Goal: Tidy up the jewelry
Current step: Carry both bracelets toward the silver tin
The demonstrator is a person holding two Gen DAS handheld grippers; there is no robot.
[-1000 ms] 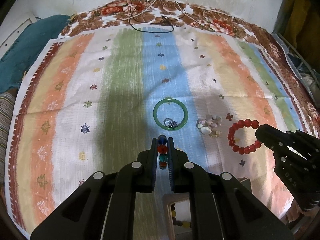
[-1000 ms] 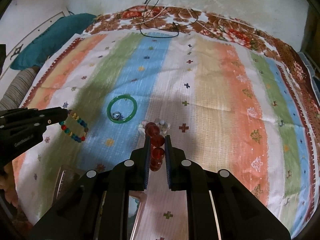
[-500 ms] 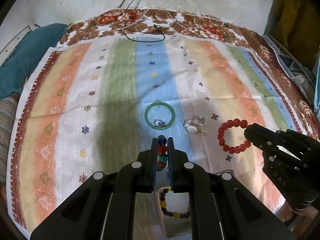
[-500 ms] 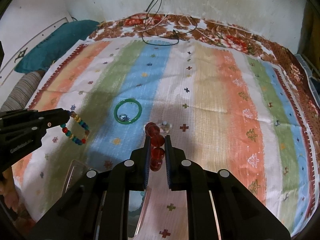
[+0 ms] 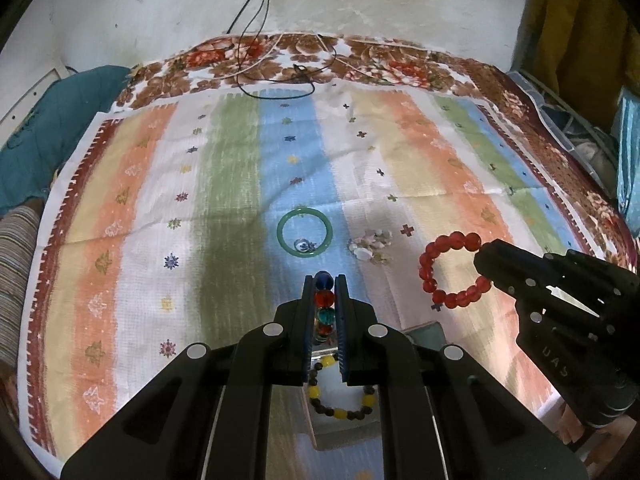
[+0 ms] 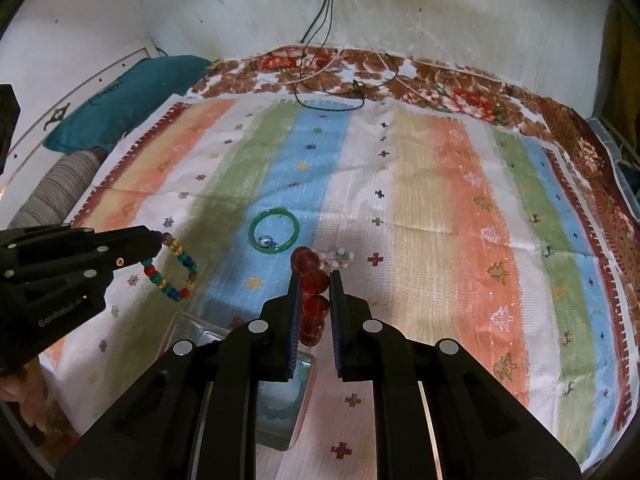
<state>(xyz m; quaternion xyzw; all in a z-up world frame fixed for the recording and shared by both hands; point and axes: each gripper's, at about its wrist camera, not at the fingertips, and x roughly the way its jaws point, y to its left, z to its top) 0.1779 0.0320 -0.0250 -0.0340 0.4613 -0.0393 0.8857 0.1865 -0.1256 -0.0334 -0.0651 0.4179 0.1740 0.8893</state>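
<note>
In your left wrist view, your left gripper (image 5: 325, 294) has its fingers pinching the colorful bead bracelet (image 5: 324, 300), held over a clear box (image 5: 340, 424) with a yellow bead bracelet (image 5: 340, 400) inside. The green bangle (image 5: 305, 237) lies on the striped cloth (image 5: 224, 200).

In your right wrist view, your right gripper (image 6: 315, 292) has its fingers pinching the red bead bracelet (image 6: 312, 288) above the cloth, near the green bangle.

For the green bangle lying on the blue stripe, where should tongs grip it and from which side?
Grip the green bangle on its far rim, coming straight down from above with one finger inside the ring and one outside. It lies flat on the cloth, so only the thin band can be pinched. A small silver piece sits inside against the near rim, so the far side is probably cleaner.
</note>
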